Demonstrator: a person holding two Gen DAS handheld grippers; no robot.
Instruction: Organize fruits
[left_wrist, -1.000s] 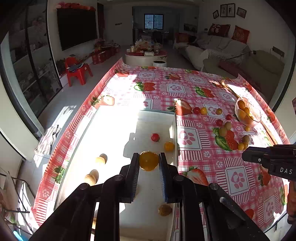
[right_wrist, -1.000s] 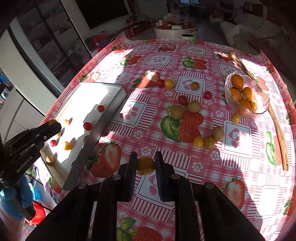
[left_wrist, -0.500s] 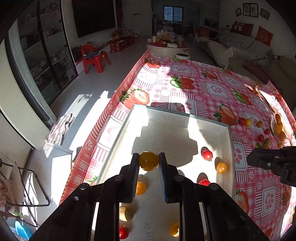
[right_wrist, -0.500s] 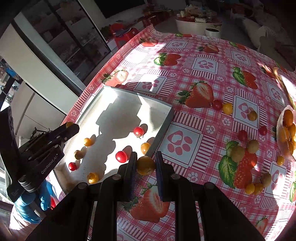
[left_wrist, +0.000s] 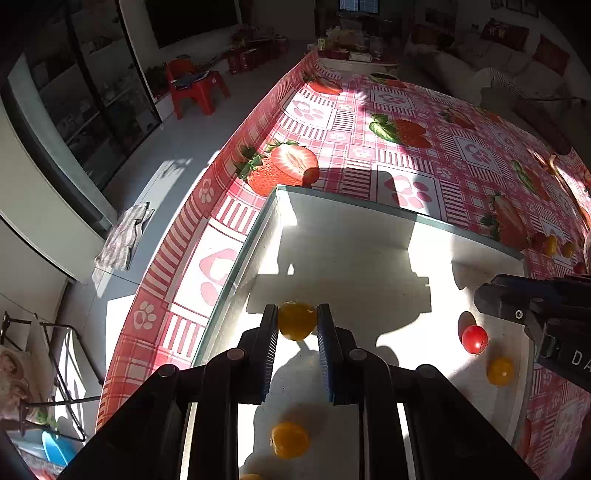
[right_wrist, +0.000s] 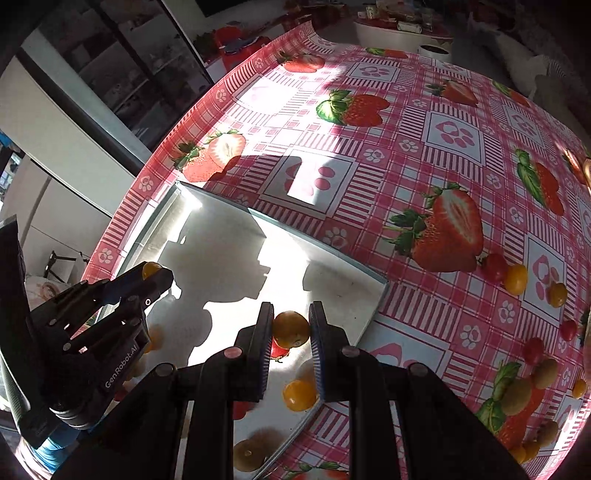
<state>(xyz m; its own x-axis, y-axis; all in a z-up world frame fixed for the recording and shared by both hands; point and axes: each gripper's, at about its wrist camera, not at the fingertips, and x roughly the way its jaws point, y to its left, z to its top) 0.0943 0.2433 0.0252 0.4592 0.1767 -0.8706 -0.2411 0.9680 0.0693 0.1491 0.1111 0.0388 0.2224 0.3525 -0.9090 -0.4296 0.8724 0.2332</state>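
Both tongs now over tray

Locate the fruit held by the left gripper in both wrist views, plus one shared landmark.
Left wrist: the yellow fruit sits bottom centre, clamped between the left gripper's blue pads, over the white tray.
Right wrist: only its top shows, far left at mid-height, at the tip of the left gripper.
Shared landmark: the tray's far corner beside the printed half strawberry.
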